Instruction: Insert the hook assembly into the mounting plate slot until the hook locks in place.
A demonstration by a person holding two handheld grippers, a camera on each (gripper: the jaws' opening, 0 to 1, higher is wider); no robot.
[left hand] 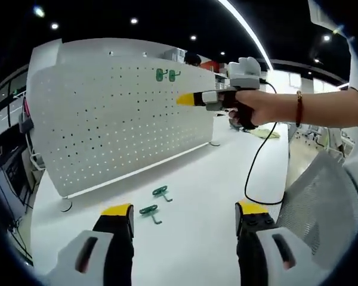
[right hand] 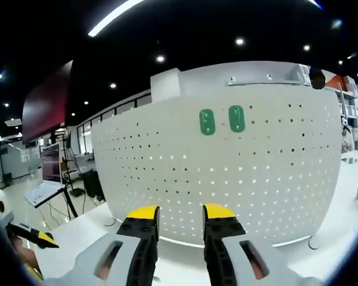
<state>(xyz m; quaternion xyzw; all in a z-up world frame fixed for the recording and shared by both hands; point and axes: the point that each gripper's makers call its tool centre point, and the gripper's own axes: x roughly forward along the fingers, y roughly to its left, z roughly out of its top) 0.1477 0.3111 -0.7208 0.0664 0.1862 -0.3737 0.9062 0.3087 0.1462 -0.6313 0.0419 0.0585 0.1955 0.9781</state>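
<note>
Left gripper view: my left gripper (left hand: 185, 217) rises from the bottom edge, jaws spread wide with nothing between them.
Loose hooks: two green hooks lie on the white table (left hand: 227, 179) just above that gap, near hook (left hand: 150, 210) at lower centre, far hook (left hand: 161, 191) a little up and right of it.
Pegboard: the white perforated pegboard (left hand: 107, 119) stands upright across the left and centre of the frame.
Mounted hooks: two green hook plates (right hand: 221, 120) sit side by side in the upper middle of the board.
Right gripper: my right gripper (right hand: 177, 213) points at the board's lower rows, jaws a narrow gap apart, nothing gripped; in the left gripper view its yellow tip (left hand: 187, 99) lies just right of the mounted pair.
Progress: I judge two hooks are in and two remain on the table, neither yet picked up.
Left to do: grasp a table hook, carry it to the board, seat it until it locks.
</note>
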